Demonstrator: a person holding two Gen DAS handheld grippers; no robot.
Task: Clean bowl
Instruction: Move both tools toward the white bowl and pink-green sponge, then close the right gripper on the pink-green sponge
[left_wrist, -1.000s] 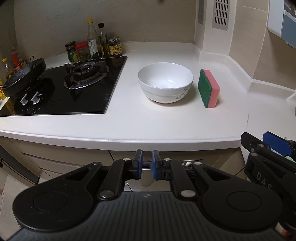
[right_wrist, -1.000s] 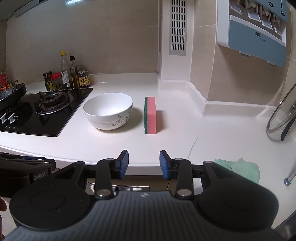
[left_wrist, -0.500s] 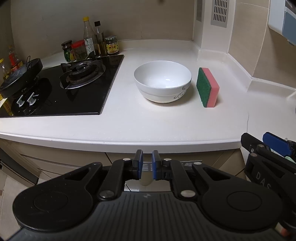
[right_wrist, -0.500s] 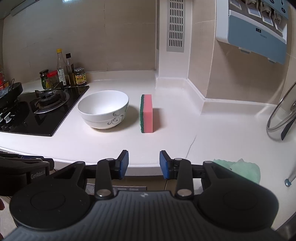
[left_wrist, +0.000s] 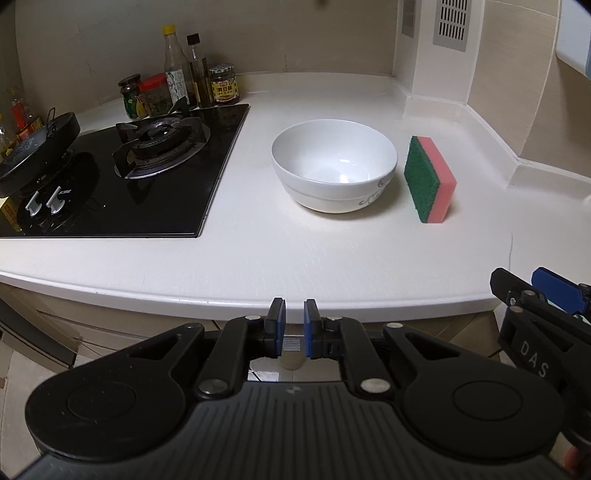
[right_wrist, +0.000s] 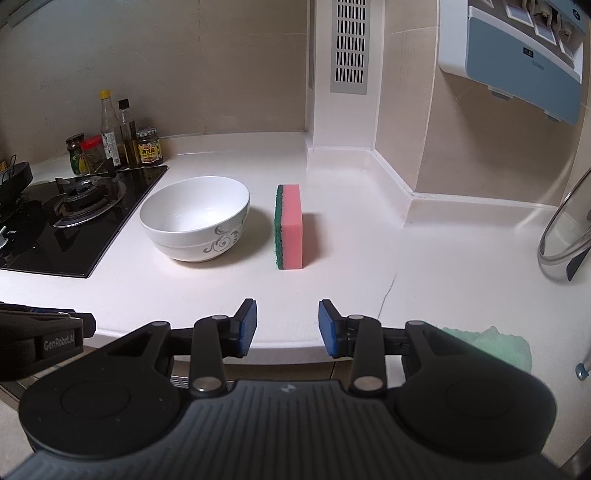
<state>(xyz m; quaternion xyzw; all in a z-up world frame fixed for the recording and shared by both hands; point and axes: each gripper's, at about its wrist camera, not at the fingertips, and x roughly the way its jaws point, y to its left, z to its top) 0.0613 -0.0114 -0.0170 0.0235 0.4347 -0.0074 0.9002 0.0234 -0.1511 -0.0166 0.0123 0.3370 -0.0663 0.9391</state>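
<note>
Approach: both grippers have crept forward over the last second, and the table (left_wrist: 258, 258) edge now sits closer under each camera, so the reach-in has begun.
Bowl: white bowl (left_wrist: 334, 171) sits upright on the table, just right of the black stove (left_wrist: 110, 177), and it has not budged; its inside looks bare from here, though small marks would be hard to make out.
Sponge: pink-and-green sponge (right_wrist: 289, 227) stands on its long edge just beside the bowl on the right, apart from it, also unmoved.
Right gripper: right gripper (right_wrist: 287, 326) is released, jaws spread wide with nothing between them, lined up almost dead on the sponge and now nearer to it.
Left gripper: left gripper (left_wrist: 293, 328) is nearly clenched, only a thin gap between its blue pads, holding nothing, aimed roughly at the bowl's near side.
Meaning: looks like the opening step, right side going for the sponge while the left comes in to steady the bowl; no contact with either yet.
Watch: the left jaws would have to spread before they can take the bowl's rim, and the sponge on edge could tip if nudged rather than pinched.
Clutter: jars and bottles (left_wrist: 181, 88) stay well back by the wall, out of the way.
</note>
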